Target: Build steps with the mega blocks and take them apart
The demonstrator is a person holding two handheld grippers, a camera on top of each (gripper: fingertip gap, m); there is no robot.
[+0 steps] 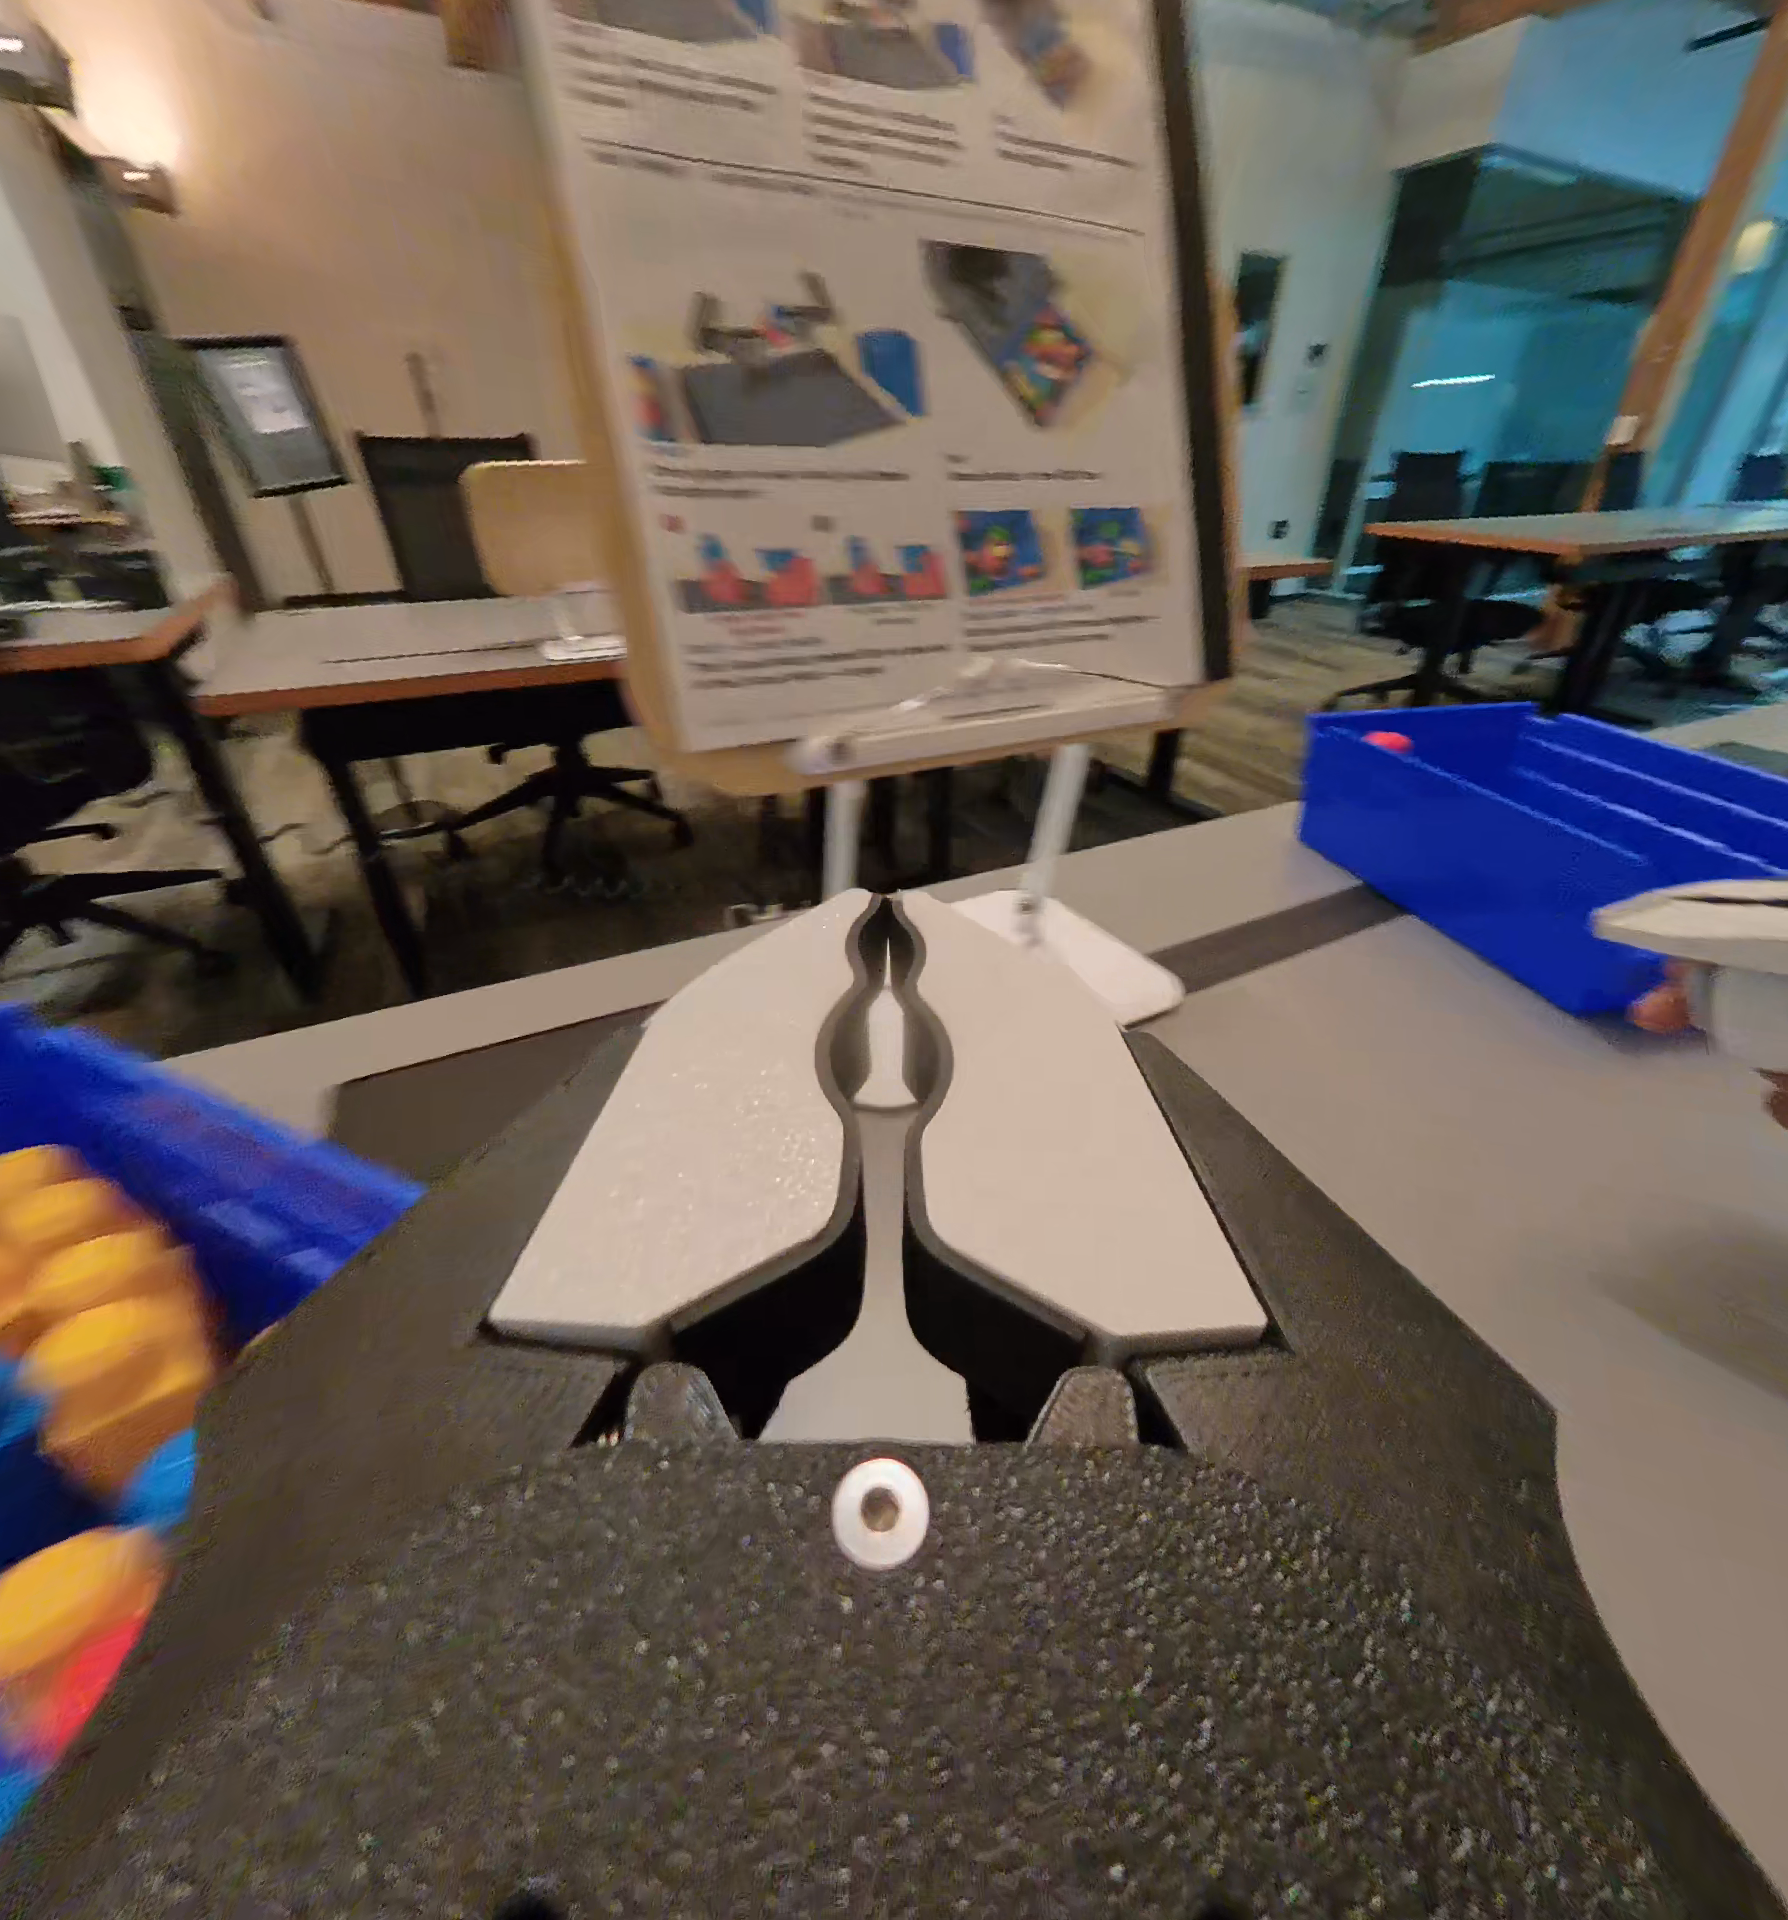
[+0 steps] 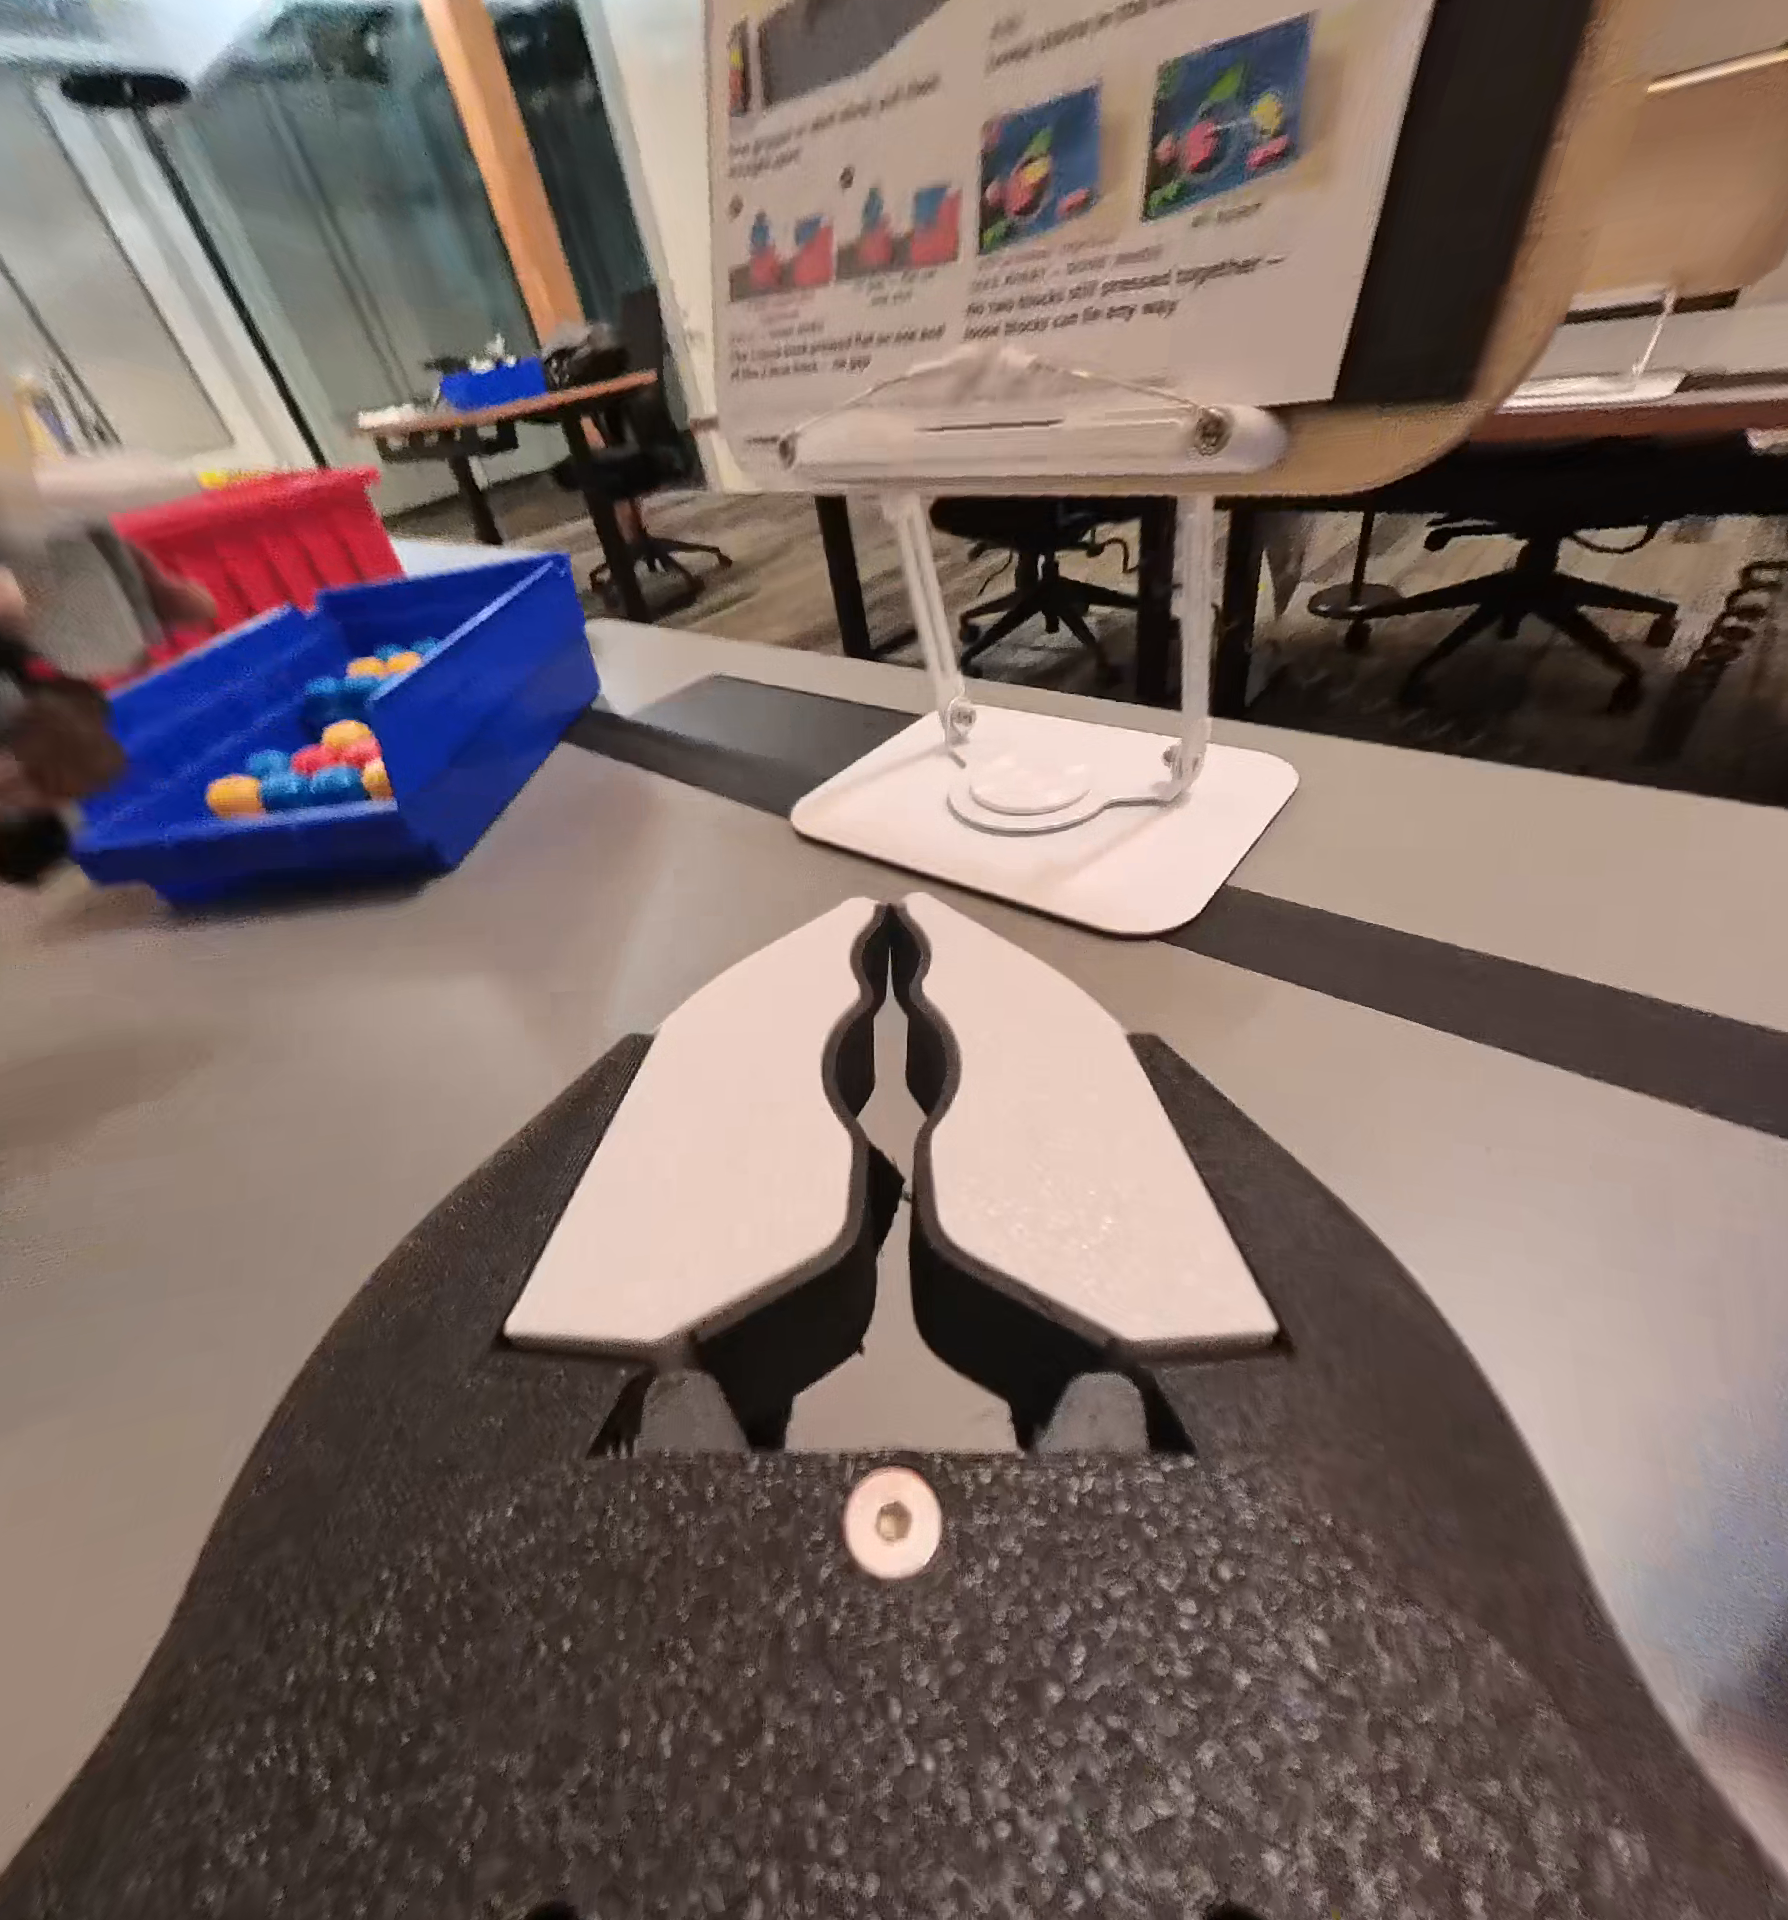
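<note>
Tabletop [image 2: 1492, 1195]: grey, dark strip across, nothing built on it. Instruction board on white stand [image 2: 1046, 810]: centre rear, close ahead of both tools; a forward sweep could likely topple it. Blue bin [image 2: 474, 727], left: holds the mega blocks [image 2: 334, 764], loose, mixed colours. Second blue bin [image 1: 1492, 842], right: nearly empty. Left gripper [image 1: 888, 920] and right gripper [image 2: 888, 920]: fingers closed on nothing; must part before reaching, or blocks would probably scatter.

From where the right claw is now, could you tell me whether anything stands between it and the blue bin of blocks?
Nothing visible does: bare table lies between the right claw and the blue bin. The white stand sits off to the right.
</note>
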